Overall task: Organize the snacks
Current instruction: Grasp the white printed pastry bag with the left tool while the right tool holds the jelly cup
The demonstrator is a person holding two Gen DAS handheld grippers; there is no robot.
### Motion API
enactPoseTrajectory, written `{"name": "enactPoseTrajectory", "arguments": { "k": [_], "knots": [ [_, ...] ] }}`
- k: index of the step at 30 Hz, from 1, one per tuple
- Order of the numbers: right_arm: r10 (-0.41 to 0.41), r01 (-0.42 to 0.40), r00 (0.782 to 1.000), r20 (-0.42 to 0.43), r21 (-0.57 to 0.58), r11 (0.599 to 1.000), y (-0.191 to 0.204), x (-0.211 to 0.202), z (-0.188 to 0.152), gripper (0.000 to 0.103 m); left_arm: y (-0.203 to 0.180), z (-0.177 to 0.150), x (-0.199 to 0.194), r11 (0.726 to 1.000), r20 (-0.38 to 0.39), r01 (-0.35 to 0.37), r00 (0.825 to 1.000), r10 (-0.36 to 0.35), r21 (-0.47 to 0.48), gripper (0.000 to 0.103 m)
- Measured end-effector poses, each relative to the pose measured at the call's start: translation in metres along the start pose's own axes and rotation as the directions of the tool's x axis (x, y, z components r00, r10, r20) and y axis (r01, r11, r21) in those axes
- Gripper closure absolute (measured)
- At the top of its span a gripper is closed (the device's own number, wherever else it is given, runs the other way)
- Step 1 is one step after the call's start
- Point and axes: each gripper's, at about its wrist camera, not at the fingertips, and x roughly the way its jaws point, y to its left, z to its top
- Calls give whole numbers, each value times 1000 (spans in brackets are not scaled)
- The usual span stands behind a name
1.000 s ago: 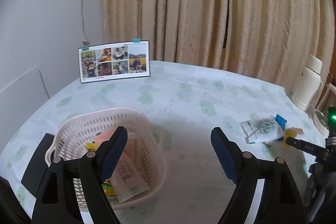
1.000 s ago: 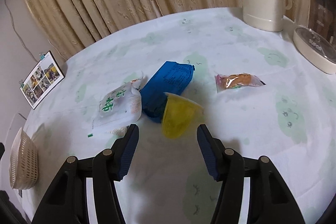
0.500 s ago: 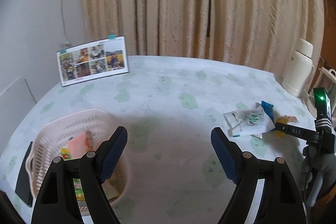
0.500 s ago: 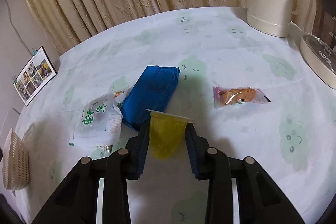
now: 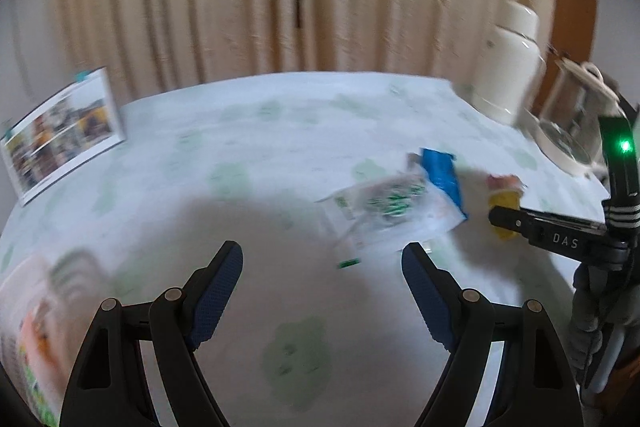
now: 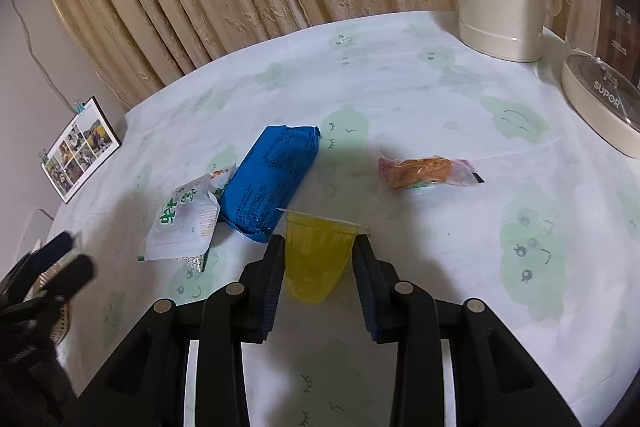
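My right gripper (image 6: 318, 259) clamped the yellow jelly cup (image 6: 318, 259) above the table (image 6: 400, 99) — beside the blue packet (image 6: 270, 179); my left gripper (image 5: 322, 291) hung spread, empty

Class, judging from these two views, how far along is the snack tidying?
Done: some packets already lie in the pale plastic basket. In hand: the right claw grips the yellow jelly cup; the left claw is open. Left: blue packet, white-green packet, orange wrapped snack.
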Motion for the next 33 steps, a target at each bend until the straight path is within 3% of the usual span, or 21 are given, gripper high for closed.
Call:
{"name": "enactPoseTrajectory", "arguments": {
  "k": [5, 11, 22, 23, 25, 28, 33],
  "knots": [
    [22, -22, 1000, -1, 12, 1000, -2, -2, 1, 72, -21, 12, 34, 995, -54, 64, 997, -60, 79, 21],
    [34, -34, 999, -12, 29, 999, -7, -1, 2, 72, -37, 23, 75, 986, -106, 84, 992, -69, 144, 21],
    [49, -48, 998, -26, 41, 998, -9, 2, 2, 72, -34, 39, 107, 986, -141, 146, 981, -132, 87, 22],
    [49, -48, 998, -26, 41, 998, -9, 2, 2, 72, -32, 39, 109, 986, -144, 151, 980, -140, 71, 24],
    [49, -48, 998, -26, 41, 998, -9, 2, 2, 72, -29, 39, 111, 984, -152, 174, 974, -165, 46, 40],
    [50, -49, 998, -26, 40, 998, -9, 2, 2, 72, -28, 37, 107, 983, -150, 183, 973, -176, 33, 51],
    [52, -51, 998, -23, 42, 998, -9, 2, 2, 72, -29, 35, 99, 984, -141, 177, 975, -173, 14, 58]
  ]
}}
